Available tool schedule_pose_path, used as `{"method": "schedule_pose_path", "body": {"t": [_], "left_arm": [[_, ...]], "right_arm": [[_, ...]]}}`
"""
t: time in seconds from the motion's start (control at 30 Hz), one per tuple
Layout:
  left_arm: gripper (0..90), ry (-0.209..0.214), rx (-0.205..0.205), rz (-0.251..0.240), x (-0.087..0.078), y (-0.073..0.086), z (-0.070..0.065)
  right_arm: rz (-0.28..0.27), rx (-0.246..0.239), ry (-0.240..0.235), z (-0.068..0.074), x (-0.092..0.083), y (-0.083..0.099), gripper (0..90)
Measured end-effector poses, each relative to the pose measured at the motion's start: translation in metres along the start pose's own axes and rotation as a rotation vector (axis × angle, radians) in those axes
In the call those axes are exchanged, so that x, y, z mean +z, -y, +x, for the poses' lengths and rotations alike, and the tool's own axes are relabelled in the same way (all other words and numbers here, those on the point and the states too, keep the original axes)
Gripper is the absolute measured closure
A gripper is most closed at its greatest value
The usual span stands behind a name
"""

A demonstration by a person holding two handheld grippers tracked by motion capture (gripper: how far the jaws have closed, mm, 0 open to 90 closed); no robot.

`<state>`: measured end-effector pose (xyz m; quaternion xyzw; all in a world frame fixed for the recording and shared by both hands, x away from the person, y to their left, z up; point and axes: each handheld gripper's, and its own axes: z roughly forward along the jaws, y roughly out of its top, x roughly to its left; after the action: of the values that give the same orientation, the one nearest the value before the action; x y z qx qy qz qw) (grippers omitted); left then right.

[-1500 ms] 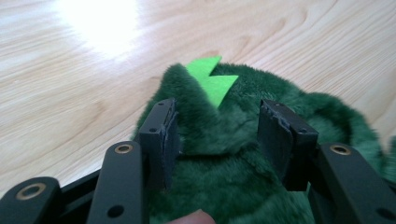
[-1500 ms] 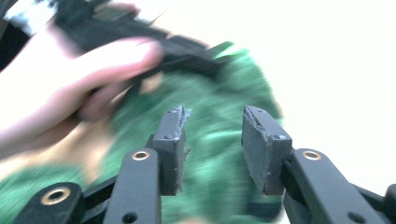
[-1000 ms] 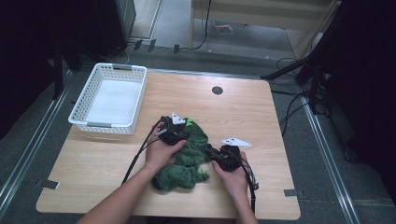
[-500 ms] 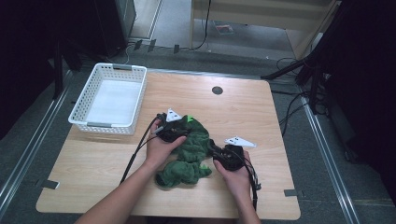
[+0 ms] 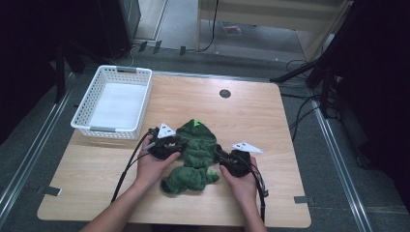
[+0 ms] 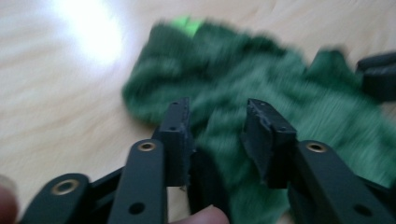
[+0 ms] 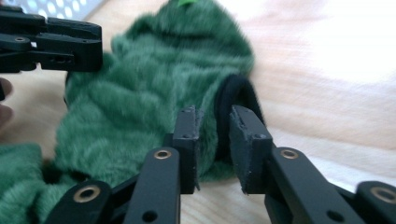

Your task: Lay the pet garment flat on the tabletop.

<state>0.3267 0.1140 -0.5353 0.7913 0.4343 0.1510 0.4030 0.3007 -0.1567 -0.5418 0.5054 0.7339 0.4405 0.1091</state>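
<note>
Left hand-held gripper (image 6: 217,135) closing, jaws apart over green fleece garment (image 5: 193,152); right hand-held gripper (image 7: 215,140) clamping garment's black-trimmed edge on worktop (image 5: 290,125).

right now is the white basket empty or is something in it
Empty: the high view shows the white basket with a bare floor, while the green fleece garment lies bunched on the table.

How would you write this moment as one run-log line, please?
item: green fleece garment on table | left gripper: closing, over fleece | right gripper: gripping black cuff | basket: untouched
</note>
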Motion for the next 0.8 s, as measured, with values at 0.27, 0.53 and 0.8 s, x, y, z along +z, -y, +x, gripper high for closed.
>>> {"method": "schedule_pose_path", "body": {"t": [0.27, 0.53, 0.8], "left_arm": [[66.3, -0.042, 0.04, 0.057, 0.007, 0.007, 0.002], [69.8, -0.026, 0.017, 0.022, 0.01, 0.009, 0.004], [72.7, -0.014, 0.001, 0.012, 0.009, 0.012, 0.005]], "right_arm": [[-0.033, -0.005, -0.059, -0.008, -0.009, -0.002, 71.8], [-0.058, 0.004, -0.063, -0.005, -0.004, -0.003, 65.8], [-0.004, -0.019, -0.034, 0.005, 0.006, 0.001, 79.1]]}}
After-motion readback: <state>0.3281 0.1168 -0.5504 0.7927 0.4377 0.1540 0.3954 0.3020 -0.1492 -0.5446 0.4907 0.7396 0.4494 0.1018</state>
